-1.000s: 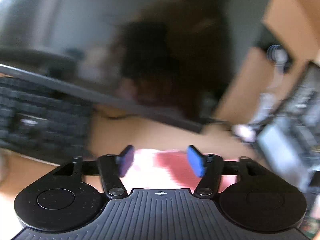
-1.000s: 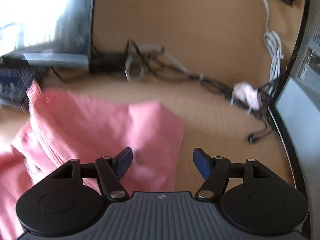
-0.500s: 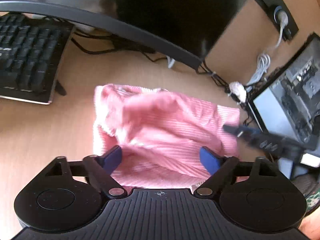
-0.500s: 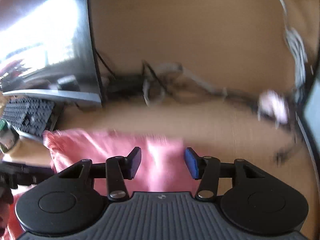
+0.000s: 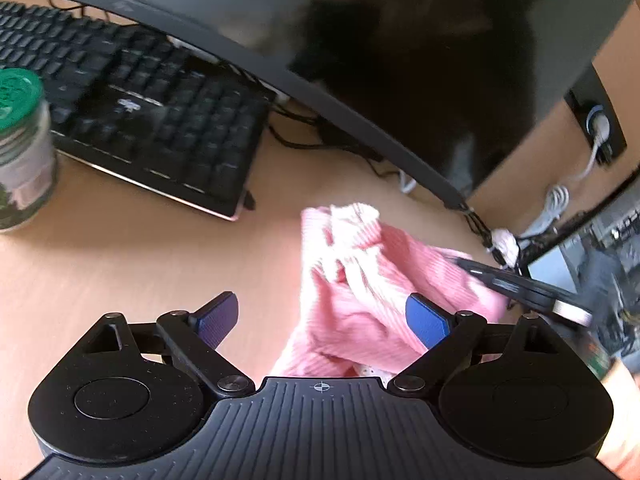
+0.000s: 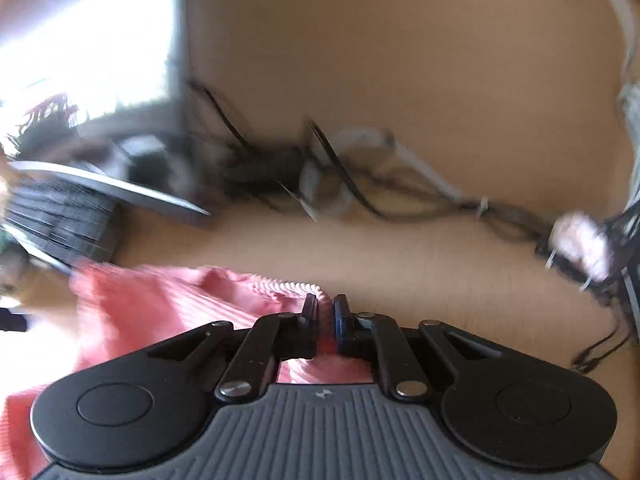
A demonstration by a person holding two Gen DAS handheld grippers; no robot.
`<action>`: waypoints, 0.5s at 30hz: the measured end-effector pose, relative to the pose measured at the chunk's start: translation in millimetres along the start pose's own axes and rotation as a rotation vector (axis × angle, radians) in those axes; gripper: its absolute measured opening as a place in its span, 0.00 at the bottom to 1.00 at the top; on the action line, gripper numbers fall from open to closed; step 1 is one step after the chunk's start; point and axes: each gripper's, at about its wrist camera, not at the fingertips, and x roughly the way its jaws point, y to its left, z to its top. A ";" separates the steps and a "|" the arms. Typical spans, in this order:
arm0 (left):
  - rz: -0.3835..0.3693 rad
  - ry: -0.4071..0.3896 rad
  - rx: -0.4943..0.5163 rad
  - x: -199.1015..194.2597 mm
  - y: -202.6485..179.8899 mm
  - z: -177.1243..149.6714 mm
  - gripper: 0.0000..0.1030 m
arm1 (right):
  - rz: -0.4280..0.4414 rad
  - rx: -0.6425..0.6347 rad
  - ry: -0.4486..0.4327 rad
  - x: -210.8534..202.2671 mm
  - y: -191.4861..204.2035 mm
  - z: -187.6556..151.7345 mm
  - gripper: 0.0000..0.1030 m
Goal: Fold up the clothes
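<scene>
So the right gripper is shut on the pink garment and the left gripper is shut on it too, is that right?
Not quite. The right gripper is shut on the pink garment, but the left gripper is open, as the left wrist view shows: its fingers stand wide apart, gripping nothing.

No words or numbers can be read in these pictures. The black keyboard (image 5: 132, 120) has a small pale mark in the middle of it, but it is too blurry to read. The keys are blurry too, so no letters show on them. The jar (image 5: 22, 152) with the green lid has a label with some colours on it, but no words can be made out. The right view is too blurry to show any writing.
</scene>
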 end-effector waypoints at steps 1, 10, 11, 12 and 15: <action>-0.004 -0.008 -0.004 -2.3 1.8 2.8 0.92 | 0.025 -0.004 -0.025 -21.0 6.2 -2.3 0.07; -0.132 -0.029 0.091 3.0 -27.9 29.2 0.95 | 0.046 -0.038 0.187 -68.8 52.6 -123.2 0.07; -0.139 -0.008 0.116 8.4 -34.3 27.2 0.95 | 0.037 -0.033 0.195 -68.1 54.2 -128.9 0.07; -0.134 0.026 0.153 15.2 -39.9 22.4 0.95 | 0.028 -0.028 0.195 -69.9 55.1 -130.4 0.07; -0.065 0.121 0.292 30.3 -48.5 0.6 0.95 | 0.043 0.009 0.154 -92.6 44.8 -125.3 0.17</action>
